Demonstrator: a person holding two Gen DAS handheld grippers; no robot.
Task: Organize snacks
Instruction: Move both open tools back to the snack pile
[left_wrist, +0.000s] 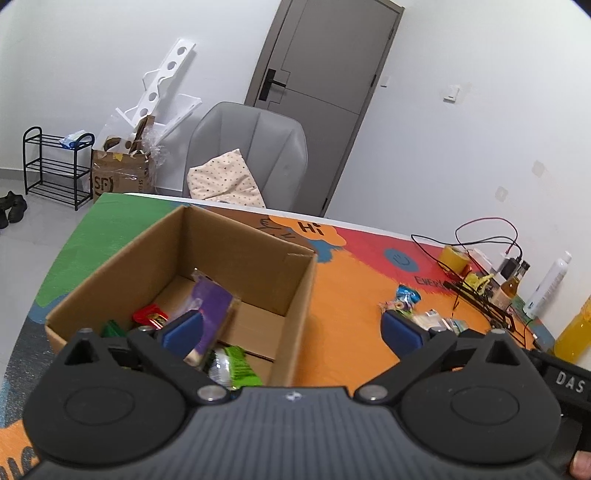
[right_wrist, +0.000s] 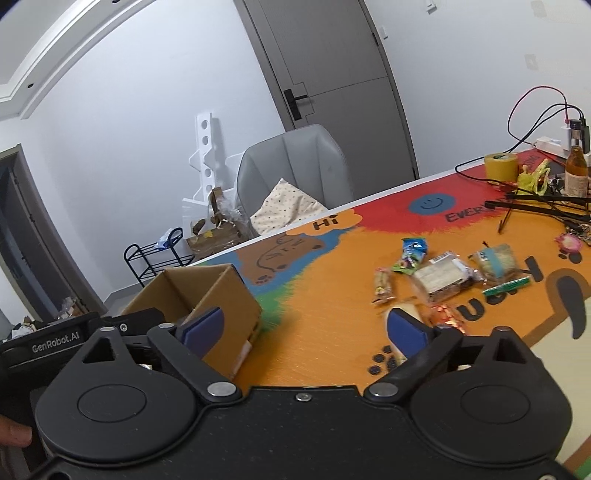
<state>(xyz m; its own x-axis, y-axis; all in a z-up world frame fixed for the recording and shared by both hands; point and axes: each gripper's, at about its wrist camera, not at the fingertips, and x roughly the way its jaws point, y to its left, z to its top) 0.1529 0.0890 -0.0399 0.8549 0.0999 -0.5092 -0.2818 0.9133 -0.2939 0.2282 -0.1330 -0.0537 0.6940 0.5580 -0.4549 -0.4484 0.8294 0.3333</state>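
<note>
Both tongs, left (left_wrist: 291, 328) and right (right_wrist: 304, 328), gape wide and empty. Several snacks already lie in the cardboard box (left_wrist: 295, 295); loose packets (right_wrist: 443, 277) wait on the counter (right_wrist: 325, 314) at two o'clock. Mid-sorting, I judge: next, reach and pinch one.

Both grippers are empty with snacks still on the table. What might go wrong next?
1. The loose snacks lie bunched and touching, so the open right gripper may pinch two or nudge neighbours away.
2. The cables and bottle sit just behind them; overreaching could snag.
3. The purple pack stands tall in the box, crowding later drops.
</note>
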